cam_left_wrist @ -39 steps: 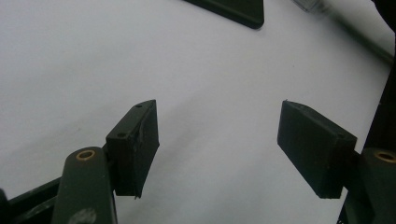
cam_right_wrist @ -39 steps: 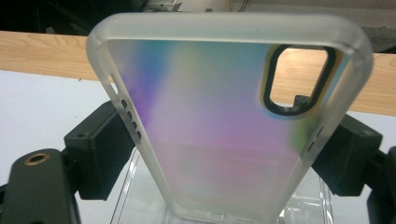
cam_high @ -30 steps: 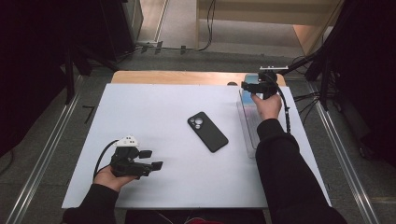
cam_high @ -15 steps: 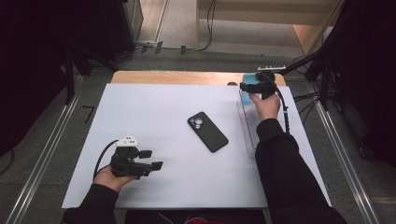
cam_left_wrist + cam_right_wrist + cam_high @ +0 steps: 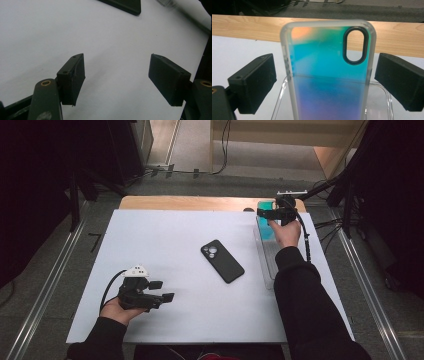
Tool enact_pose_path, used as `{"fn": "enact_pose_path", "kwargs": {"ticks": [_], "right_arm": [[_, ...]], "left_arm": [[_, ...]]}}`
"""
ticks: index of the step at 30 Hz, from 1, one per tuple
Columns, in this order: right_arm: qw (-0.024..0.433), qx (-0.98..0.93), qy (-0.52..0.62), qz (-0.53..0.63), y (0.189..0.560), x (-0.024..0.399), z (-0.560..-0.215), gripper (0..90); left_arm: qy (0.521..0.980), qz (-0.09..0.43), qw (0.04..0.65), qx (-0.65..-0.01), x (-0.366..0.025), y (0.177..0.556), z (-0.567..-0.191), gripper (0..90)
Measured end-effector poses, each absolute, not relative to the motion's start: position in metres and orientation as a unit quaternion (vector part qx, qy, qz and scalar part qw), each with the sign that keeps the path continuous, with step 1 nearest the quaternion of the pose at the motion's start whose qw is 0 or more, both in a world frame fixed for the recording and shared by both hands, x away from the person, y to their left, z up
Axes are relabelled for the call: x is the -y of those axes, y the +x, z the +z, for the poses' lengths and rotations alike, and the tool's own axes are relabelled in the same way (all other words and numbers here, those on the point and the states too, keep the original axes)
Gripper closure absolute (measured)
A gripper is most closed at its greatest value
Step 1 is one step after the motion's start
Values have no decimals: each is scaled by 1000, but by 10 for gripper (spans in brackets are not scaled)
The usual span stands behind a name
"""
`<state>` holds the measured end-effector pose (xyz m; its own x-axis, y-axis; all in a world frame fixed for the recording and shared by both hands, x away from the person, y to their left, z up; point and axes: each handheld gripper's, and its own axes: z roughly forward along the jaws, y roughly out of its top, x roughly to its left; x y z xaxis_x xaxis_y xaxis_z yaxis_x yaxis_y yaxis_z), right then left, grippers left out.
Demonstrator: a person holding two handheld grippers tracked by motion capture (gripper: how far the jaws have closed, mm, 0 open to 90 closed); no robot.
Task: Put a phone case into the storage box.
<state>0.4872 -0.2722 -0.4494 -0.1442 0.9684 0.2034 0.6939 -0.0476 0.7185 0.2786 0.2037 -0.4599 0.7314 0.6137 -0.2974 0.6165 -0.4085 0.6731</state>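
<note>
Right gripper view: you are straddling the iridescent phone case [image 5: 328, 72] in its clear tray [image 5: 379, 100], far right.
Your right gripper [image 5: 324, 77], jaws just opening, is gripping nothing; your left gripper [image 5: 116, 77] is idling half-open, empty; the phone [image 5: 222, 261] is lying mid-table, awaiting its case.

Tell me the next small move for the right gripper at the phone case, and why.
Probably close the right gripper on the iridescent phone case. Its fingers have just been opening and now stand clear of both case edges, with the case centred between them, leaning in the clear tray. The black phone lies on the white table, and the left gripper rests open.
</note>
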Motion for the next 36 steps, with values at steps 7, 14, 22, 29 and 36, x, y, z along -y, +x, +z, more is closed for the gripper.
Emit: {"fn": "enact_pose_path", "kwargs": {"ticks": [7, 14, 22, 29, 36], "right_arm": [[185, -669, 624, 359, 472, 277, -428, 18], [167, -693, 592, 375, 450, 278, -408, 18], [139, -721, 559, 385, 424, 268, -395, 40], [124, -739, 529, 399, 399, 262, -396, 46], [107, -745, 519, 406, 374, 258, -397, 131]], "left_arm": [[838, -3, 402, -369, -204, 279, -459, 299], [839, -5, 402, -368, -205, 281, -459, 299], [837, -9, 405, -369, -207, 283, -456, 298], [836, -14, 406, -369, -207, 286, -455, 297], [838, -13, 407, -365, -207, 285, -453, 298]]}}
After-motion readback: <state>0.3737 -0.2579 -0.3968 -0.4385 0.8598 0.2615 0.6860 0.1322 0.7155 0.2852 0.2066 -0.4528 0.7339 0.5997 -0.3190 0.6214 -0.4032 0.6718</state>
